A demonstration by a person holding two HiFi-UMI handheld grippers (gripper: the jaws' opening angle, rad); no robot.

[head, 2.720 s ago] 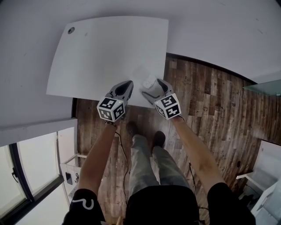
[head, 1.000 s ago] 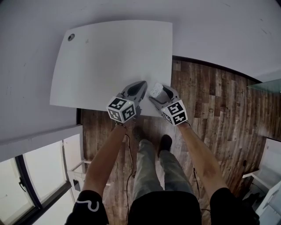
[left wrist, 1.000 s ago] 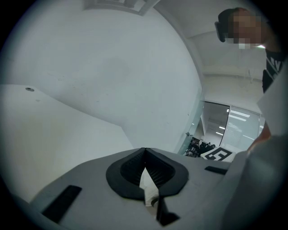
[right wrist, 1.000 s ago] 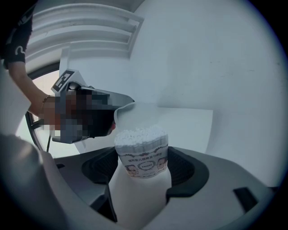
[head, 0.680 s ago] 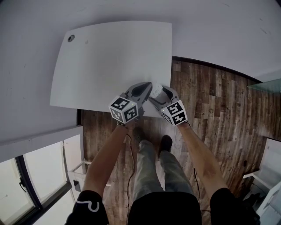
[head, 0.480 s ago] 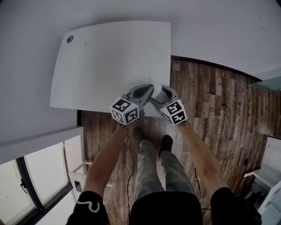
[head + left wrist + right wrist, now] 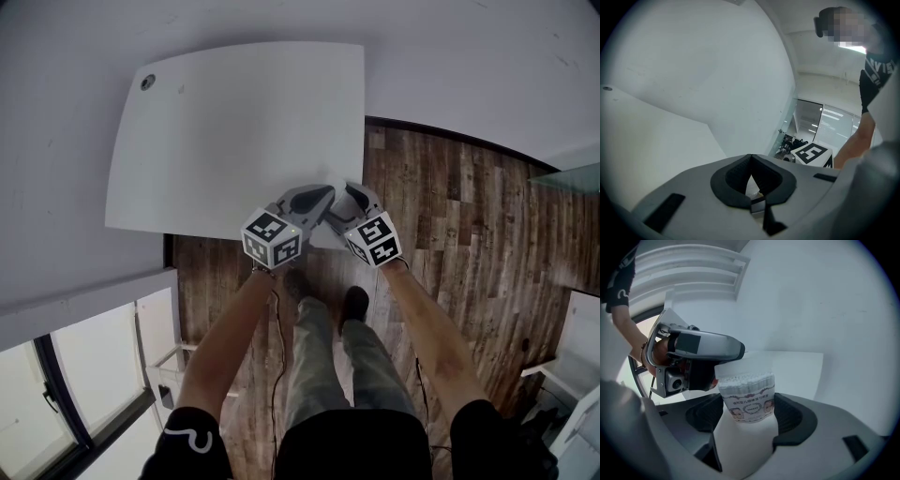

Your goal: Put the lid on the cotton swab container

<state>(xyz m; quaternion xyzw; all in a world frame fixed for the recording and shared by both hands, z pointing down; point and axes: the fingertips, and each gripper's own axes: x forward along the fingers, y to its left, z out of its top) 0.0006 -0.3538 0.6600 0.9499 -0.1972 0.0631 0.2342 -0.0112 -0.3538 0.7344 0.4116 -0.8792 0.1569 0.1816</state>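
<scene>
In the right gripper view the cotton swab container (image 7: 746, 423) runs off the bottom edge, its label (image 7: 750, 409) too small to read. The clear lid (image 7: 740, 368) above the swabs (image 7: 744, 379) is so faint that whether it sits fully down cannot be told. In the head view the left gripper (image 7: 325, 194) and right gripper (image 7: 351, 190) hide both. The left gripper view shows only 1 pale sliver (image 7: 752, 186) between its closed jaws.

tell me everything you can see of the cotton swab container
The cotton swab container is a clear plastic cylinder packed with white-tipped swabs, with a pale label showing an oval emblem and two small pictures. It stands roughly upright, clamped at its sides by the right gripper. The left gripper is at its top, where a clear lid seems to sit.
</scene>
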